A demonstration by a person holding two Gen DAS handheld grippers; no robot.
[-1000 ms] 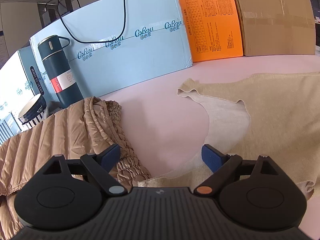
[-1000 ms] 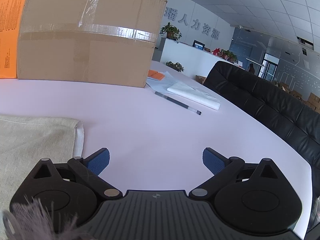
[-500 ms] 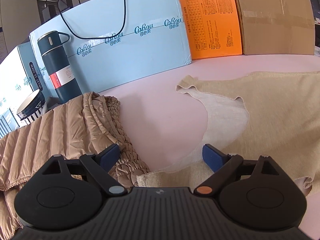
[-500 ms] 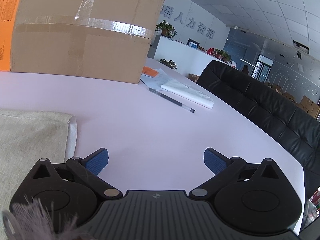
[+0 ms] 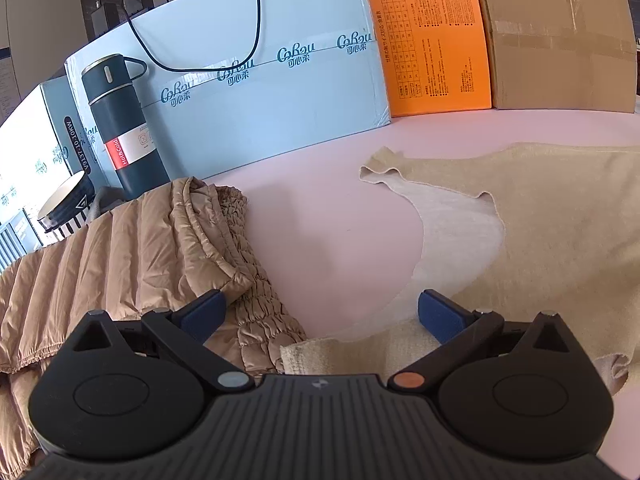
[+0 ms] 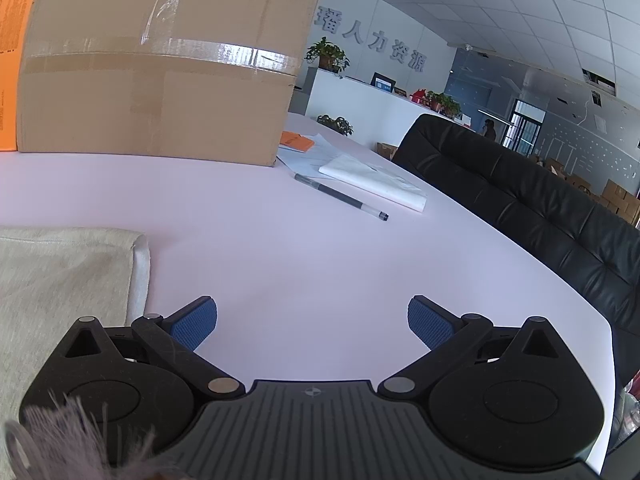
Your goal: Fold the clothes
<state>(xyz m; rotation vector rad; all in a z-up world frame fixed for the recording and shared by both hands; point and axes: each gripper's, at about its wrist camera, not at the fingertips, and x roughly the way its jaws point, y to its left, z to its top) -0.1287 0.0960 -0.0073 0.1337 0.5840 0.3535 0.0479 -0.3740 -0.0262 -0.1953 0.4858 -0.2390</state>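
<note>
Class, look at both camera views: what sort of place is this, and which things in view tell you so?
Most likely an office reception area: a white counter with a monitor and potted plants beneath large wall lettering, a black leather sofa, and papers with a pen on the table.

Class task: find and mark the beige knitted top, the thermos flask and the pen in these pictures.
beige knitted top (image 5: 560, 232), left wrist view, on its flat front panel.
thermos flask (image 5: 120, 120), left wrist view, on the middle of its dark body.
pen (image 6: 340, 197), right wrist view, midway along its barrel.
</note>
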